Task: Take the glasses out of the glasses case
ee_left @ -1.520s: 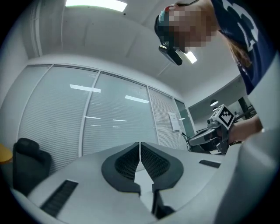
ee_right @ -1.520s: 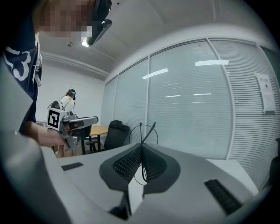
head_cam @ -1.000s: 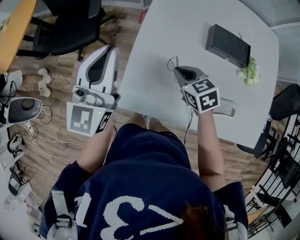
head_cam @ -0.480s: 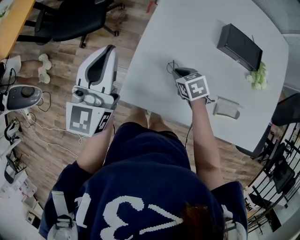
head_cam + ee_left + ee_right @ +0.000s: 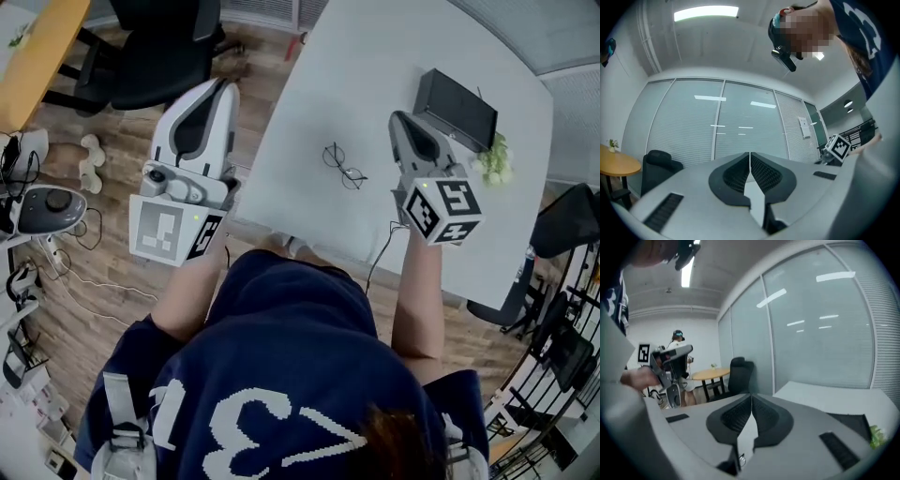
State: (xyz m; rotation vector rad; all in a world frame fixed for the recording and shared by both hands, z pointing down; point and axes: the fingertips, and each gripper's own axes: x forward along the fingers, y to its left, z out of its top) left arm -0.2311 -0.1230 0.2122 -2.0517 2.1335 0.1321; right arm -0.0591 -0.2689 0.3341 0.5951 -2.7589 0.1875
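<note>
On the white tabletop (image 5: 375, 56), toward its near left part, lie the wire-rimmed glasses (image 5: 344, 167), out of their case and touching neither tool. The black glasses case (image 5: 457, 97) sits well apart from them, toward the far right of the tabletop, and from above it cannot be told whether its lid is up or down. A small green sprig (image 5: 495, 157) lies just beside the case's right end. The right tool (image 5: 397, 118) hangs between the glasses and the case, its tip pointing away from the person and close to the case's near left corner in the head view. Its own view looks out over the tabletop from above the surface, with the case low at the right. Its jaws are pressed together with nothing between them. The left tool (image 5: 223, 86) is held off the tabletop's left edge, over the wooden floor (image 5: 112, 253), also pointing away from the person. Its view shows the ribbed pads meeting along a thin line, and they grip nothing. Beyond it stand a black office chair (image 5: 155, 56) and, at the upper left corner, part of an orange-topped table (image 5: 37, 56).
</note>
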